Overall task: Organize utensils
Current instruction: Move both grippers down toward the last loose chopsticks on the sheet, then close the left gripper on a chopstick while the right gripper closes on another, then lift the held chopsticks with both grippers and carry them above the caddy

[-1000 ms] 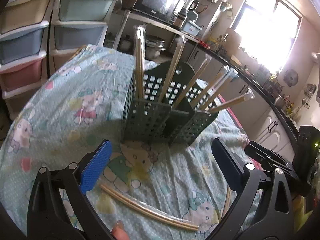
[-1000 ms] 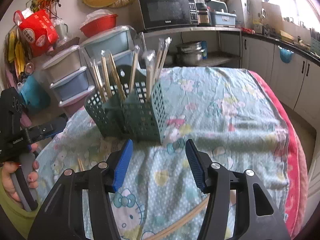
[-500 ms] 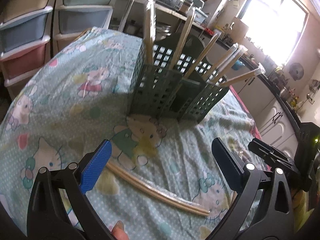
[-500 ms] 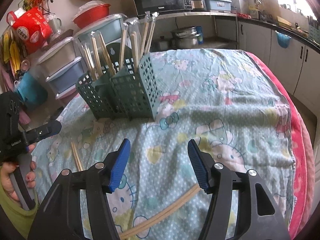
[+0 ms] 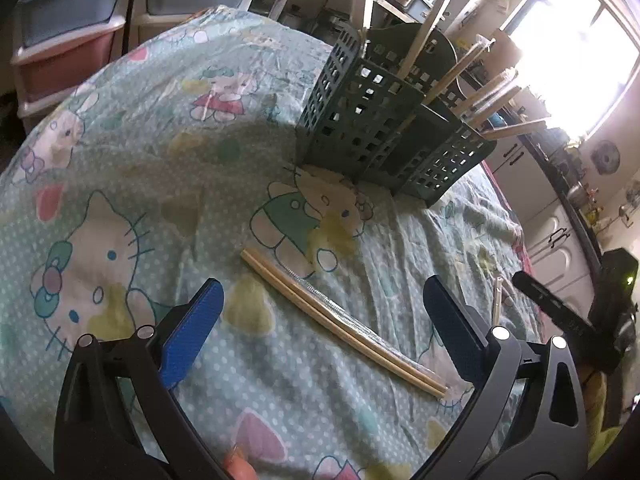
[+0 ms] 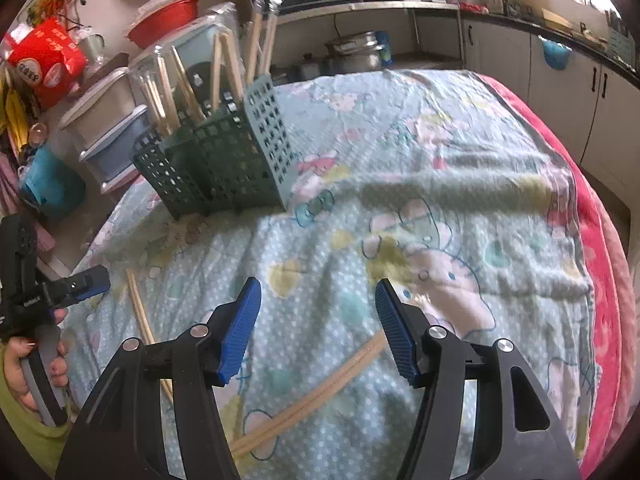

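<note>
A wrapped pair of chopsticks (image 5: pixel 344 322) lies flat on the cartoon-print cloth (image 5: pixel 160 152) right in the gap of the left gripper (image 5: pixel 320 320), running slantwise from just ahead of the blue pad on the left finger (image 5: pixel 192 332) down to the inner side of the right finger, which it nearly meets at its near end; the fingers are spread wide and hold nothing. Beyond the fingertips, well apart from them, stands the green perforated holder (image 5: pixel 384 132), its compartments filled with wrapped chopsticks that lean outward to the right. The left gripper hangs above the cloth and is tipped downward toward the lying pair. In the right wrist view, the right gripper (image 6: pixel 318 320) is also spread wide and empty, hovering above the cloth and angled down; a second pair of chopsticks (image 6: pixel 304 398) lies under and between its fingers, slanting from near the right pad down toward the base of the left finger. Another pair (image 6: pixel 140 312) lies outside the left finger, toward the other gripper, which shows at the left edge held in a hand (image 6: pixel 24 376). The holder (image 6: pixel 224 160) stands ahead and to the left of these fingertips, well apart from them
</note>
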